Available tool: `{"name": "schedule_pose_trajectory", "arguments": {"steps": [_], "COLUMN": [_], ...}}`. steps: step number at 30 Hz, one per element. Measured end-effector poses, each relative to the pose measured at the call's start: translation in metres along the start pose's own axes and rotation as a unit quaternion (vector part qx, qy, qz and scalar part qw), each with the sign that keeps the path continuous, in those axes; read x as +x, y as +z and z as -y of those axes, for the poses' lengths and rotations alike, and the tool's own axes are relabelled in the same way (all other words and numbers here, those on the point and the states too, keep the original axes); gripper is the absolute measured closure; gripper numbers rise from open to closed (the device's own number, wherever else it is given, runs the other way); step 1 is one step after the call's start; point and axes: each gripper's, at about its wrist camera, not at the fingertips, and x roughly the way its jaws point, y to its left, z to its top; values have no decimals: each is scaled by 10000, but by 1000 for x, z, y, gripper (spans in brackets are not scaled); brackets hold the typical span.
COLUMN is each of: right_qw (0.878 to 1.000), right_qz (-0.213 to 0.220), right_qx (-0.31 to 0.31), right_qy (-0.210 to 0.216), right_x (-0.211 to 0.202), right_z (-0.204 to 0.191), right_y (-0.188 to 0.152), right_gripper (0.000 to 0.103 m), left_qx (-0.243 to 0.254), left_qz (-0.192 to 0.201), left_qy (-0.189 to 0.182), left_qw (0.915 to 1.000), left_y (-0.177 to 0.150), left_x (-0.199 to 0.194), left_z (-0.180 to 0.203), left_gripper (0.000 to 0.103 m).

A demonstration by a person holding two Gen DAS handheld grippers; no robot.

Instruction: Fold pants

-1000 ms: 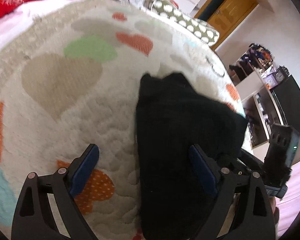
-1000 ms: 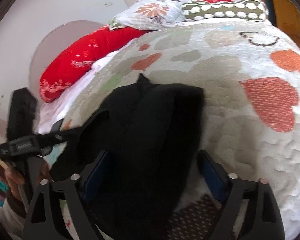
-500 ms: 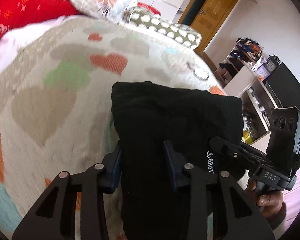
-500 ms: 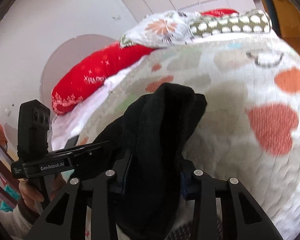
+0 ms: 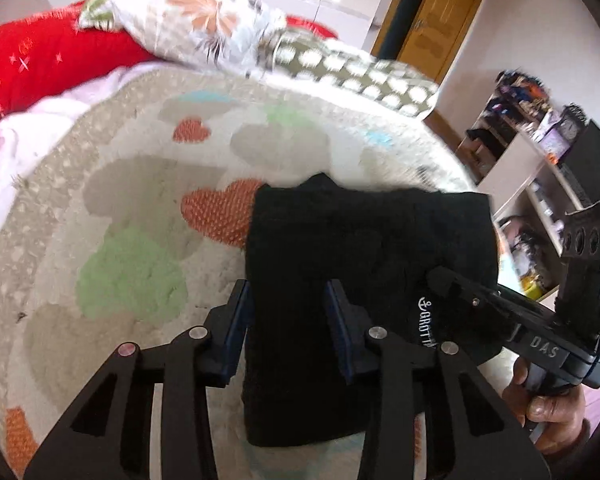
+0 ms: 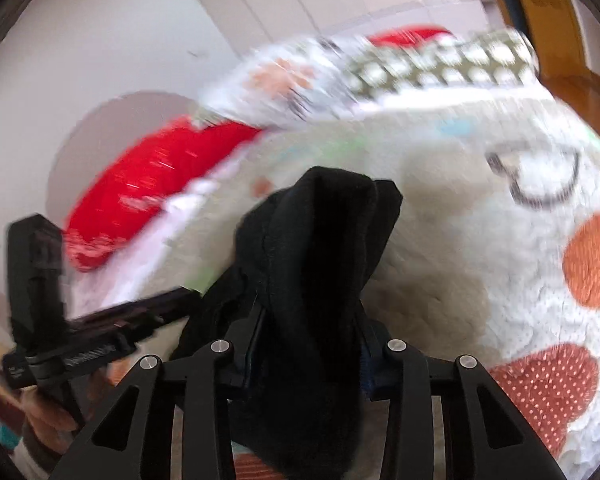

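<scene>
Now the bed (image 5: 148, 184), spread with a heart-patterned blanket (image 5: 112, 248), fills both views, and more of its head end shows than a second ago: the red pillow (image 5: 40, 60), the flowered pillow (image 5: 196, 16) and the dotted pillow (image 5: 356, 76) have all come into the left view. The black pants (image 5: 364, 264), which lay flat on the blanket a second ago, hang bunched above it, toward the bed's right edge. The left gripper (image 5: 290, 312), wide open then, is clamped on the pants' left side. The right gripper (image 6: 308, 344), open then too, is pinched on a thick fold of them.
</scene>
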Motion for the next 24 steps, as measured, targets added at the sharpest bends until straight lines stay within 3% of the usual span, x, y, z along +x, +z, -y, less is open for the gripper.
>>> {"name": "schedule_pose_trajectory", "arguments": {"steps": [2, 4, 9, 13, 18, 21, 24], "right_qw": [9995, 9995, 9967, 9946, 9894, 9868, 9883], "right_qz": [-163, -167, 234, 402, 150, -169, -145], "right_qx": [116, 178, -418, -768, -1186, -1117, -1032], "right_qy": [-262, -196, -661, -564, -830, -1162, -1116], "right_x": [11, 8, -31, -43, -11, 11, 16], "right_z": [14, 19, -3, -22, -35, -23, -13], "right_y": [-7, -8, 4, 18, 28, 24, 14], "right_gripper": [60, 53, 52, 55, 63, 65, 64], "left_qx": [-94, -155, 29, 242, 560, 579, 558], "left_qz": [-306, -225, 27, 207, 162, 80, 135], "left_qy": [67, 137, 398, 520, 733, 753, 778], "left_qw": [9995, 9995, 9992, 9981, 9956, 9954, 9953], "left_y": [-4, -7, -7, -10, -17, -22, -23], "left_x": [21, 20, -7, -18, -5, 8, 12], "left_z": [-6, -9, -2, 13, 29, 32, 31], "left_gripper": [56, 45, 44, 40, 38, 37, 32]}}
